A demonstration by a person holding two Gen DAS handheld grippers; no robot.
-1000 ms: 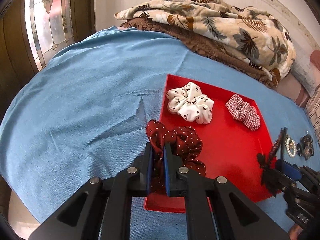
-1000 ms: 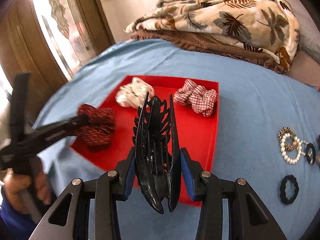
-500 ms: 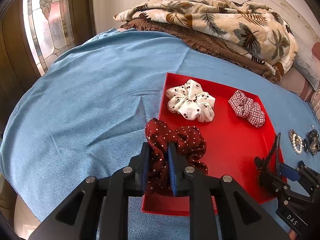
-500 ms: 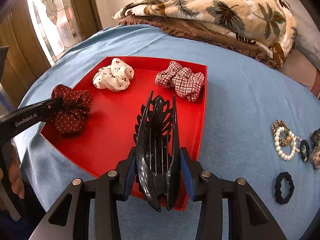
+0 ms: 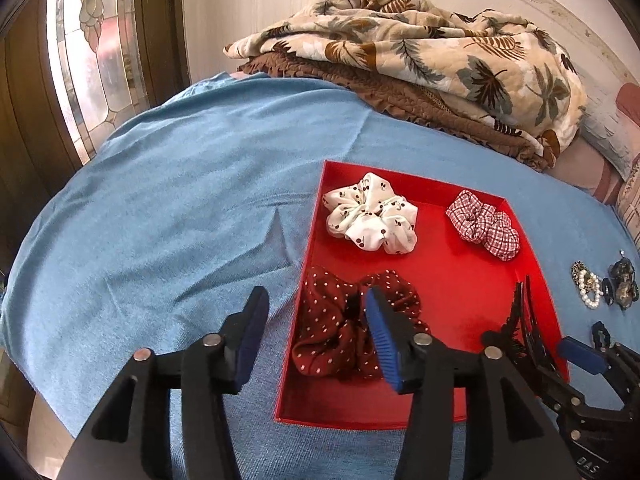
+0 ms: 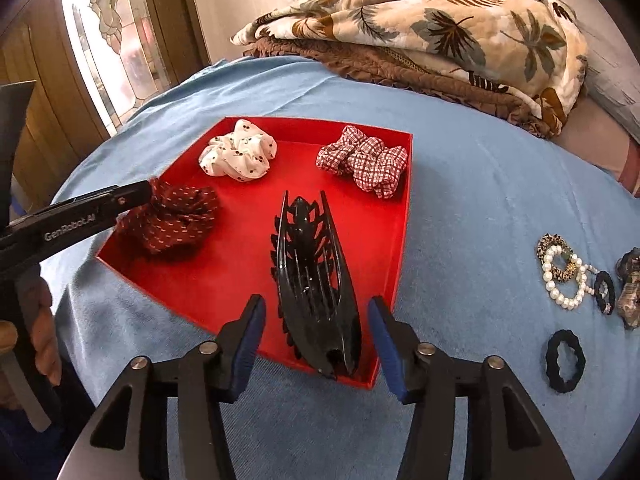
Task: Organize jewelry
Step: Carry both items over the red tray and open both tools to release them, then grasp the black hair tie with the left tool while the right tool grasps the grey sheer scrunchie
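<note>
A red tray [image 5: 460,280] [image 6: 248,276] lies on the blue cloth. It holds a white dotted scrunchie [image 5: 370,218] [image 6: 238,156], a red checked scrunchie [image 5: 484,224] [image 6: 366,162], a maroon dotted scrunchie [image 5: 340,332] [image 6: 172,224] and a black claw clip [image 6: 316,292] [image 5: 524,328]. My left gripper [image 5: 316,340] is open, its jaws either side of the maroon scrunchie. My right gripper [image 6: 316,344] is open, its jaws either side of the clip, which rests in the tray's near right corner.
On the cloth right of the tray lie a pearl bracelet [image 6: 564,280] [image 5: 588,288], a black hair tie [image 6: 564,356], a small black ring [image 6: 604,292] and a dark clip [image 6: 630,288]. Folded blankets [image 5: 420,76] are stacked at the back. A glass door [image 5: 92,60] stands left.
Both grippers have opened. The left one let go of the maroon scrunchie in the tray; the right one let go of the black claw clip in the tray.
</note>
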